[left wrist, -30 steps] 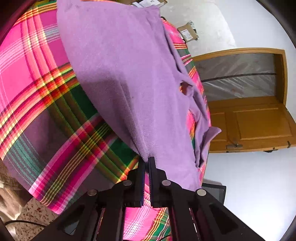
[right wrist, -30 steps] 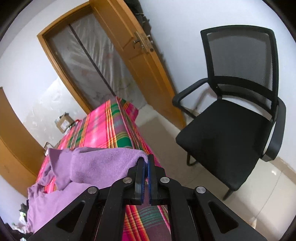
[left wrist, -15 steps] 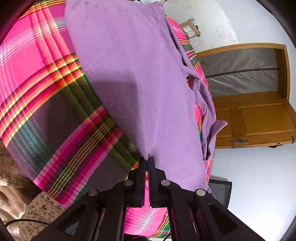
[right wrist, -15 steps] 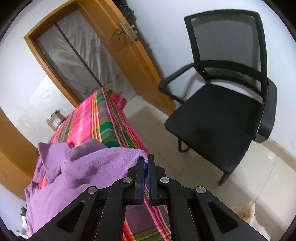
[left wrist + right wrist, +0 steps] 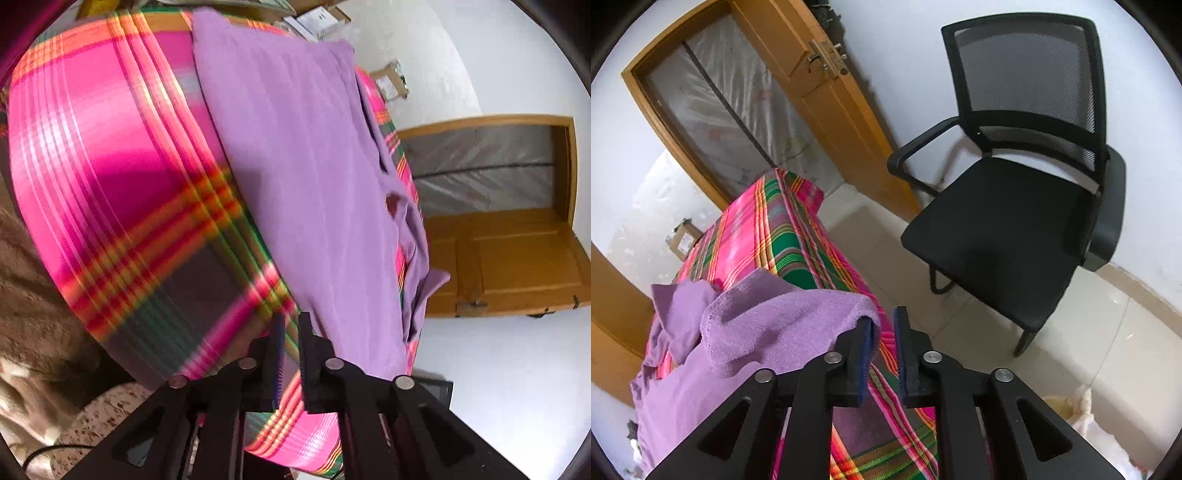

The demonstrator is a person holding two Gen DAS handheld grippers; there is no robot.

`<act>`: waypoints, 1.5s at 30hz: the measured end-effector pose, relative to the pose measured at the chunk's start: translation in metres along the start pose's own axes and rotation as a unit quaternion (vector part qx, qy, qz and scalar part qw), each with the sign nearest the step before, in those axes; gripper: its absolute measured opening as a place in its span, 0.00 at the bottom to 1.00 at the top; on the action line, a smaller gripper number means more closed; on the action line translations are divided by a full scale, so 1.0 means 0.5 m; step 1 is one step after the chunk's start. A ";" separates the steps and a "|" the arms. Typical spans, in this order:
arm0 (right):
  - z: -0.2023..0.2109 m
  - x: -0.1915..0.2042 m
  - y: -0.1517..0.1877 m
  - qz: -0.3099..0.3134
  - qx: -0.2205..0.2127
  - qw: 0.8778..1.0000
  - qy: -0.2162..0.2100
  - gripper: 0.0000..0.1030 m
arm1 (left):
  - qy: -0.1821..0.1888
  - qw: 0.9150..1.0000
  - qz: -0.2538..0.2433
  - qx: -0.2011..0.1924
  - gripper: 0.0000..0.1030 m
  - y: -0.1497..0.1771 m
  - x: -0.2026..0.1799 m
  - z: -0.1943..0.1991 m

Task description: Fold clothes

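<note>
Left wrist view: purple garment spread flat across the centre of the frame, from the upper middle down to the lower right, lying on a desk covered by a pink plaid cloth. Left gripper at lower centre, fingers parted by a narrow gap and closed on nothing, tips just at the near hem of the garment (contact with the fabric not resolvable because of motion blur). Wooden door and its plastic-covered opening at the right edge; cardboard boxes against the white wall at upper right; brown fuzzy fabric at the left edge.

Right wrist view: same garment at lower left, one thick folded edge bunched and raised over the corner of the plaid-covered desk. Right gripper at lower centre, fingers slightly apart with nothing between them; folded edge of the garment resting against the outer side of the left-hand finger. Black mesh office chair filling the right half of the frame, on a pale tiled floor. Open wooden door with metal handle at upper centre, plastic sheeting in the doorway to its left
</note>
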State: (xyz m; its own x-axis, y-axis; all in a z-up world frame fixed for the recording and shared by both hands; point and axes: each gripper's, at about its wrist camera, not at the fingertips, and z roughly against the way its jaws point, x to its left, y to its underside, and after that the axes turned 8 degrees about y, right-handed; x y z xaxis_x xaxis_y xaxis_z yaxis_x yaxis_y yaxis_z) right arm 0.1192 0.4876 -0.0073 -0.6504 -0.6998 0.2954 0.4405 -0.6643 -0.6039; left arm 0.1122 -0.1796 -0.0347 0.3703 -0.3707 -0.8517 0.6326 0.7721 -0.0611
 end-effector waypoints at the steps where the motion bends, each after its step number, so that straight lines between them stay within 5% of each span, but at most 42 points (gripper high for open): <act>1: 0.008 0.004 0.001 0.005 -0.003 1.000 0.005 0.17 | 0.000 1.000 -0.001 -0.009 0.15 -0.012 0.003 0.010; 12: 0.143 0.086 0.038 0.106 -0.124 0.982 0.093 0.28 | -0.020 0.996 0.009 -0.084 0.28 -0.147 0.042 0.080; 17: 0.175 0.207 0.098 0.208 -0.136 0.969 0.016 0.30 | -0.024 0.996 0.009 -0.090 0.29 -0.192 0.060 0.082; 26: 0.185 0.467 0.286 0.420 -0.079 0.886 -0.179 0.30 | -0.004 0.997 0.012 -0.082 0.22 -0.221 0.069 0.064; 30: 0.189 0.535 0.361 0.487 -0.061 0.842 -0.223 0.30 | -0.005 0.998 0.015 -0.068 0.03 -0.233 0.072 0.043; 39: 0.188 0.593 0.451 0.547 -0.001 0.782 -0.300 0.30 | 0.040 0.996 0.015 -0.083 0.02 -0.223 0.069 0.085; 45: 0.197 0.607 0.509 0.593 -0.021 0.745 -0.305 0.30 | 0.068 0.993 0.021 -0.090 0.02 -0.223 0.064 0.104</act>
State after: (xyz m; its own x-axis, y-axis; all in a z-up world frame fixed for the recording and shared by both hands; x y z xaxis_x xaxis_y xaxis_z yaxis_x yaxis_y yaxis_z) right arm 0.0947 0.0804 0.0014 0.5885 -0.7858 -0.1904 0.4539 0.5160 -0.7265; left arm 0.0890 -0.3042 -0.0279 0.2905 -0.2724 -0.9173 0.4824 0.8696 -0.1055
